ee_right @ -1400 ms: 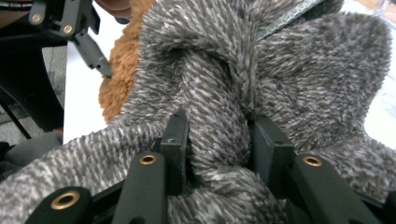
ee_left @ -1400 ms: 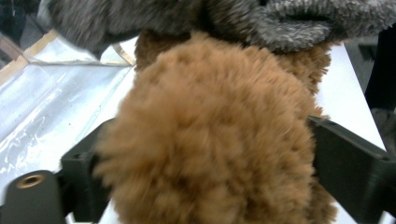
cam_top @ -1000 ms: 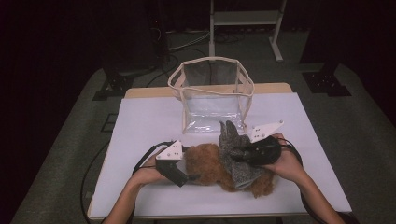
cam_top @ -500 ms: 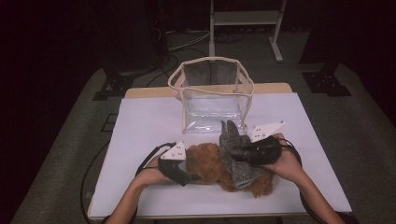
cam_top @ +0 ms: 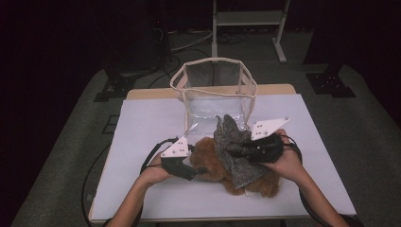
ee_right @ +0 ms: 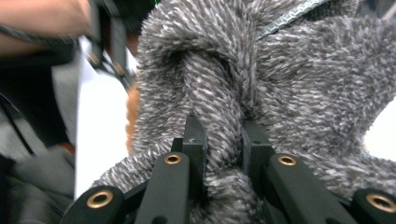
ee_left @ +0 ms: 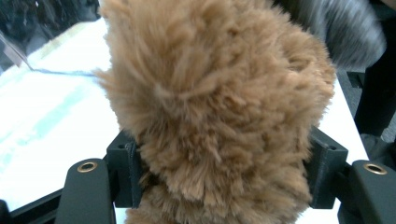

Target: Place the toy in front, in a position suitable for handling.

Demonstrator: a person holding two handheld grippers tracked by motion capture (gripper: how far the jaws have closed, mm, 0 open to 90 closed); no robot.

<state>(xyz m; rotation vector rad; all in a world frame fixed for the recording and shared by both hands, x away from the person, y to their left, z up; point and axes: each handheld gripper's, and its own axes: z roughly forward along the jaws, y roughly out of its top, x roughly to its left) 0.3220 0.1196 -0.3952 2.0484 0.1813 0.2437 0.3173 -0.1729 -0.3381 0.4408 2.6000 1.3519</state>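
Brown fluffy plush toy and the grey speckled knitted cloth draped over it sit near the front middle of the white counter, just at 6 o'clock from the clear plastic bag with cream trim. Over the last second little has shifted: your left tool has crept slightly in toward the plush from 9 o'clock, while the pile itself and your right hand have stayed put. In the left gripper view the jaws stand wide on either side of the brown fur, pressing its flanks, so I judge that tool to be grasping the plush. Your right tool, coming in from 3 o'clock, is clenched on a rope-like fold of the grey cloth. With both grips apparently set, you seem ready either to peel the cloth off the toy or to lift the bundle toward the bag; nothing has left the counter yet.
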